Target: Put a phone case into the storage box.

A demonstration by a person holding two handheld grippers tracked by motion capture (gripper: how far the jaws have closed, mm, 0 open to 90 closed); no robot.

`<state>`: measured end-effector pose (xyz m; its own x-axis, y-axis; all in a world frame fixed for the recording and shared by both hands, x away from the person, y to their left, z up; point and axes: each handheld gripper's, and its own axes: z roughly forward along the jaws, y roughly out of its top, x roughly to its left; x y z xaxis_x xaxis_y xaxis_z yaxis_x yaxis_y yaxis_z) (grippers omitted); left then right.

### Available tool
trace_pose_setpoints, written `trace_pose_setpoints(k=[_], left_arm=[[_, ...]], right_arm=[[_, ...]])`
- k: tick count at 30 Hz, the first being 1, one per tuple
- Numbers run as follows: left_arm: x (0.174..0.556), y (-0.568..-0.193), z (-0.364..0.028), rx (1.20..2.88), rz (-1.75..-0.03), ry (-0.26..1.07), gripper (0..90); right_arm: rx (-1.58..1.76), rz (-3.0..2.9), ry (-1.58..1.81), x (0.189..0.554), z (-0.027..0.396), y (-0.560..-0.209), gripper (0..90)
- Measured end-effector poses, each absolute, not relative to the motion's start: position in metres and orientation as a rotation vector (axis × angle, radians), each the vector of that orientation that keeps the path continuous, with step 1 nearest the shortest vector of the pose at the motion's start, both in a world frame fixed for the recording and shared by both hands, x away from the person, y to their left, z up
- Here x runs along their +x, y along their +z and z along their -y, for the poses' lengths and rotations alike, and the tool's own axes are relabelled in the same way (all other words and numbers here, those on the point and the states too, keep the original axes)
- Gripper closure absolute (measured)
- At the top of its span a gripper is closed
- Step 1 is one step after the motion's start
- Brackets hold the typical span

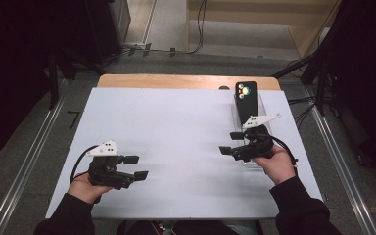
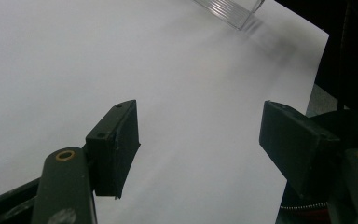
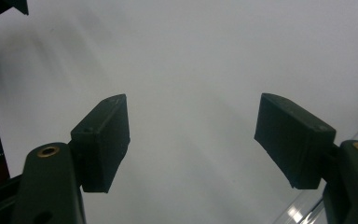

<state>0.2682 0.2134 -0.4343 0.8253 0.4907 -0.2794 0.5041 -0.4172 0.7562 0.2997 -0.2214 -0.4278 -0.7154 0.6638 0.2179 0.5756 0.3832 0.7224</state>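
The left gripper (image 1: 136, 167) is held low over the near left part of the white table (image 1: 176, 147), its jaws standing wide apart with nothing between them; in the left gripper view only bare white surface is seen between the pads.

Well to its right, the right gripper (image 1: 231, 143) is likewise held with jaws parted and empty, pointing toward the table's middle. Just beyond and beside this gripper, on its far side, a dark phone (image 1: 245, 100) is propped upright in a clear plastic stand (image 1: 254, 161), whose ribbed edge is also glimpsed in the left gripper view (image 2: 233, 10).

The phone is judged to be rigid, moderately light, and smooth enough to slip, with glass that could crack if dropped. It is best taken across its two long side edges, near the middle, so that lenses and screen are spared. Its long axis runs nearly vertical, leaning slightly away from the person, with the camera end uppermost and the back facing the grippers.
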Motion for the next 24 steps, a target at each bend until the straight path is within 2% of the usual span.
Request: trace_pose_setpoints(k=[24], left_arm=[[0.258,-0.439,-0.209,2.084,-0.713,-0.037,28.8]], right_arm=[[1.109,-2.583,1.252,0.263,0.230,-0.448,23.1]])
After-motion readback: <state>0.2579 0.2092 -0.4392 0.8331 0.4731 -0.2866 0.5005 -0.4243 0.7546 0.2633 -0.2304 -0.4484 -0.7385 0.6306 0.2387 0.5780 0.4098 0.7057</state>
